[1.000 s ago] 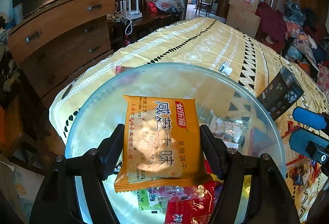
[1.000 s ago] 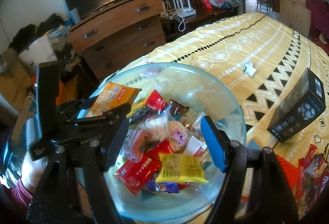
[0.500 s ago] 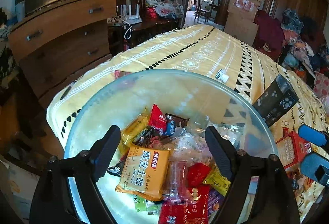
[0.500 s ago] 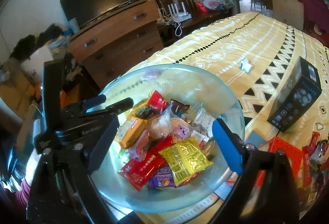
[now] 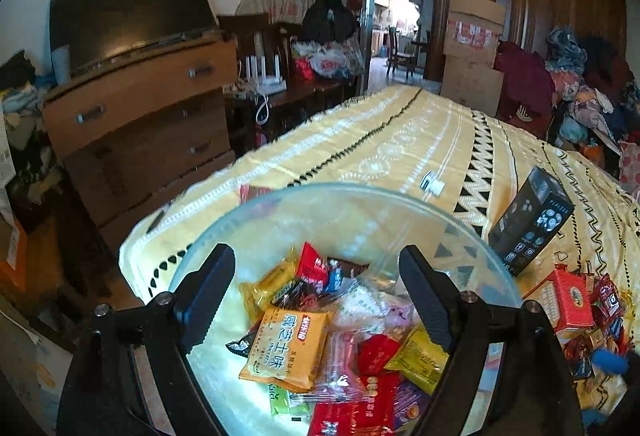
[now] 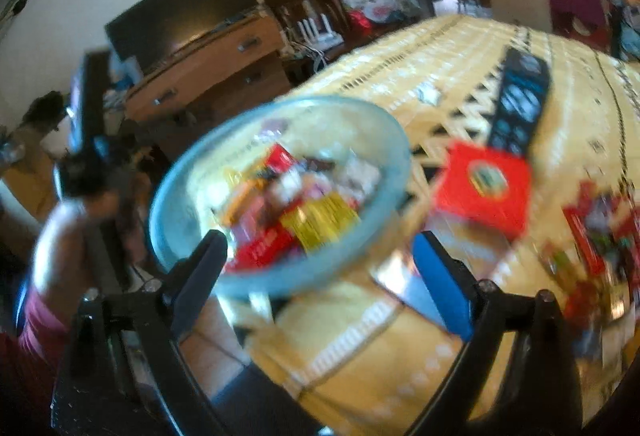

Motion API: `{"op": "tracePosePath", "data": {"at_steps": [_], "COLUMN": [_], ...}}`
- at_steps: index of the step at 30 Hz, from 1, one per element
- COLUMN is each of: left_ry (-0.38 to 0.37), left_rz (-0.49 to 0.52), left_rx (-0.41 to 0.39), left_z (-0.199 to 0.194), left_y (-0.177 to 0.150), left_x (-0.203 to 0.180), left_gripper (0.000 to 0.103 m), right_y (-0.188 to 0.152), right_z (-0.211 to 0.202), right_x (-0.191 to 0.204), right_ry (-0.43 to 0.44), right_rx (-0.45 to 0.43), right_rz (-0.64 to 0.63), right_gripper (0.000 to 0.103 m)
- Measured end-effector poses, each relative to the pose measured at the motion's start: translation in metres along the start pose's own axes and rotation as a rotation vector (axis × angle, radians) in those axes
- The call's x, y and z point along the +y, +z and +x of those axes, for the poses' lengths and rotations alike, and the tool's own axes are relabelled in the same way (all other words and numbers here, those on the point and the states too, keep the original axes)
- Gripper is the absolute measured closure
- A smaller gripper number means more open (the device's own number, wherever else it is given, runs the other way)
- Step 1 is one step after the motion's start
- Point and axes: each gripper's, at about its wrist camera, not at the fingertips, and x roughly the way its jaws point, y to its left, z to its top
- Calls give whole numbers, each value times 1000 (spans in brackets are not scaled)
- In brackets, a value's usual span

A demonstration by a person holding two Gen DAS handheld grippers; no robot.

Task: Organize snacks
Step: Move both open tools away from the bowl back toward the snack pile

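- Hovering over the glass bowl (image 5: pixel 344 203), the left tool (image 5: pixel 316 300) has its jaws spread wide with nothing between them.
- Orange biscuit packet (image 5: pixel 286 346) lies in the bowl, below and between the left tool's fingers, on top of the other snacks.
- Around that packet: a red packet (image 5: pixel 312 268) ahead of it, a yellow packet (image 5: pixel 420 356) toward the tool's right finger, more red wrappers nearest the tool's base.
- Bowl sits on the surface (image 5: pixel 400 139), which carries a yellow patterned cloth; bowl is near the cloth's close corner.
- Right of the left tool: a black box (image 5: pixel 532 224) standing tilted just beyond the bowl rim, a red box (image 5: pixel 568 296) beside the bowl, and loose wrapped snacks (image 5: pixel 604 312) past it.
- Small white item (image 5: pixel 432 185) lies on the cloth ahead of the bowl, apart from it.
- Right tool (image 6: pixel 320 276) is also released, jaws wide, empty; this view is heavily blurred.
- In the right wrist view the bowl (image 6: pixel 192 163) is ahead and left of the tool, the red box (image 6: pixel 484 187) ahead and right.
- Person's hand (image 6: pixel 60 236) shows at far left of the right tool, blurred.
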Motion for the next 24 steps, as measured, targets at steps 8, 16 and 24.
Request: {"op": "tracePosePath", "data": {"at_steps": [8,16,24], "left_ry": [-23,-64,-72], "left_rz": [83,151,243], "left_rx": [-82,-112,-136], "left_z": [-37,-63,-84], "left_y": [7,5,-1], "left_x": [-47,-92,-140], "left_gripper": [17,17,17], "right_y": [-59,-92,-120], "right_z": [-33,-70,-91], "right_x": [-43,-72,-99], "right_ry": [-73,-117,-115], "right_rx": [31,-3,-33], "right_rz": [124,210,274], "right_gripper": [8,8,8]}}
